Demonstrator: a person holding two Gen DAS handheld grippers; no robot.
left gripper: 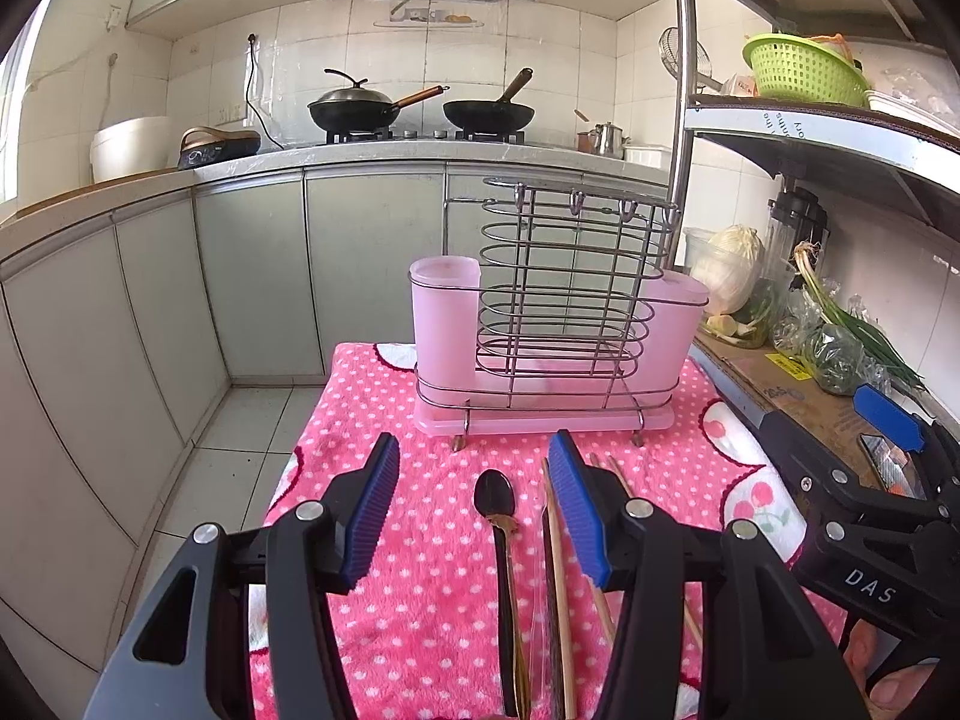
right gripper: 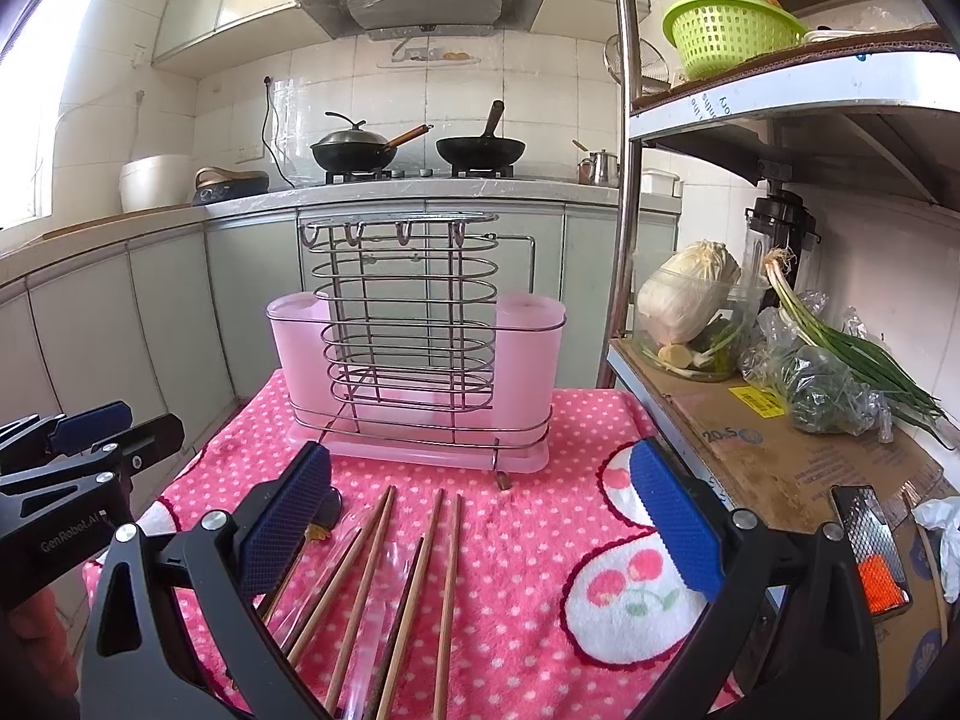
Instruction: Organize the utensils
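Blue-padded left gripper (left gripper: 474,504) and right gripper (right gripper: 480,516): you hold both wide apart, empty; chopsticks (right gripper: 390,588) run off-frame.

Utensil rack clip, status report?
Left gripper open, right gripper open, both empty. Spoon and chopsticks lie on the pink towel. Rack empty, path clear.

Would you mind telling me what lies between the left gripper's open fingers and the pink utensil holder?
In the left wrist view, only pink dotted cloth separates the left gripper from the utensil holder; the dark spoon lies between the fingers themselves.
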